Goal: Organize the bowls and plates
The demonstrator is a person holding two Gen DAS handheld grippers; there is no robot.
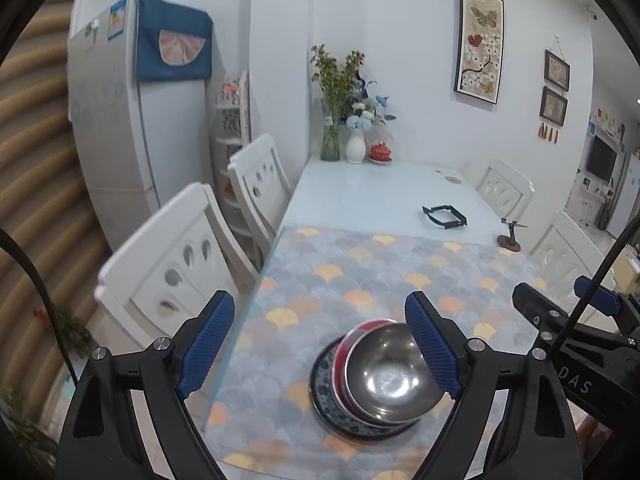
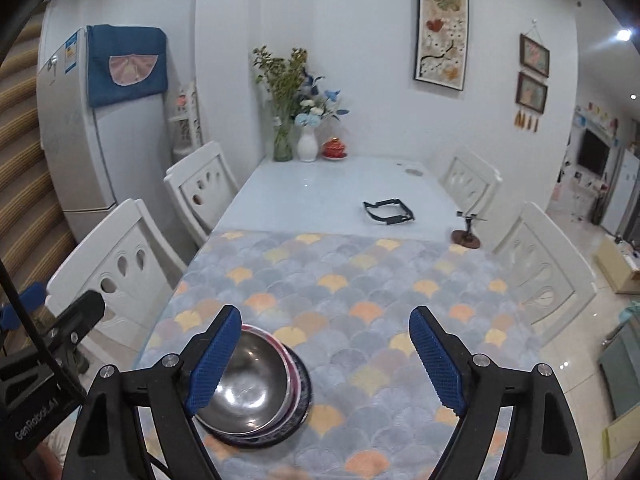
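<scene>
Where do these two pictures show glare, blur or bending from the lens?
Left wrist view: glare inside the steel bowl, the near white chair blurred, the fridge bowed. Right wrist view: the same bowl shines, a ceiling lamp flares, edges curve.

Stacked dishes sitting at the near end of the table

A metal bowl (image 1: 390,376) is nesting in a second bowl (image 1: 347,354), both resting on a plate (image 1: 324,396) that is lying on the mat (image 1: 400,272) covering the near part of the table (image 1: 360,196). Beyond the mat, a frame-like object (image 1: 444,216) and a small stand (image 1: 510,236) are sitting toward the right. Two vases (image 1: 355,146) and a lidded cup (image 1: 380,152) are standing at the far end against the wall, with chairs (image 1: 176,264) lining both sides.
</scene>
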